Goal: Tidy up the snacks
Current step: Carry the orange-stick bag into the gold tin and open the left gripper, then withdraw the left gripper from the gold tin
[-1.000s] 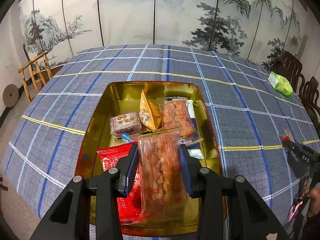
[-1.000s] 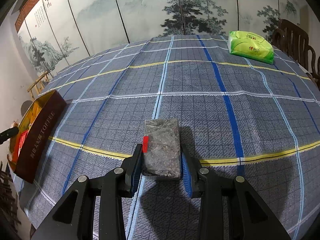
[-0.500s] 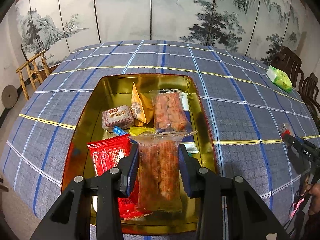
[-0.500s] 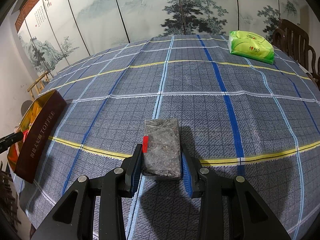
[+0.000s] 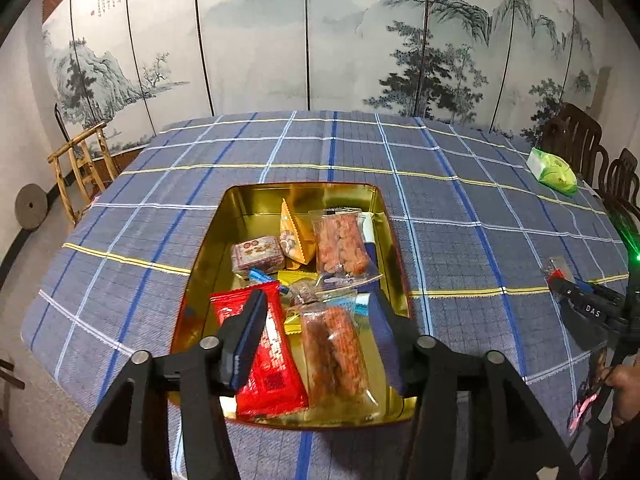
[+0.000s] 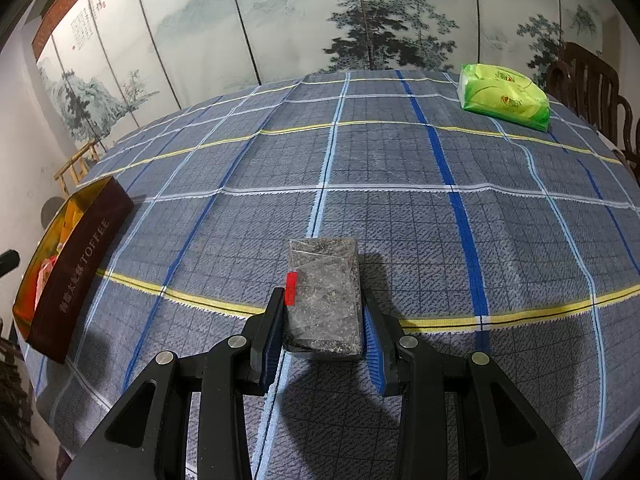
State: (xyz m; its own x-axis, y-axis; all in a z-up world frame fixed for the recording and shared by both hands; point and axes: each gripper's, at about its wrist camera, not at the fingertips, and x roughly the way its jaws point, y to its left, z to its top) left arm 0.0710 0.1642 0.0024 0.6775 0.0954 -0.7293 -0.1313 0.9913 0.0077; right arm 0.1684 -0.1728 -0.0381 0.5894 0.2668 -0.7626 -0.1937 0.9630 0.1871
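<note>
Left gripper point(image 5: 318, 324) above the near end of a gold tin point(image 5: 256, 204), jaws just spread and no longer pinching anything. Between them, lying loose in the tin, a clear packet of orange snacks point(image 5: 334, 354). Under the left finger, a red packet point(image 5: 272, 364). Farther ahead in the tin, a second clear orange packet point(image 5: 340, 246), a yellow pouch point(image 5: 294, 236) and a small pink packet point(image 5: 258, 252).

Right gripper point(image 6: 324, 318) pressed together on a grey speckled packet point(image 6: 326, 292) with a red tab, held low over the blue checked tablecloth point(image 6: 400, 216). Nothing in the way between it and the tin, which sits far off to its left.

Only from the left camera: the tin's contents, and the right gripper off to its right with a hand point(image 5: 622, 388) behind. Only from the right camera: the tin's dark side wall lettered TOFFEE, and the grey packet up close. Far ahead to the right, a green tissue pack point(image 6: 504, 96).
</note>
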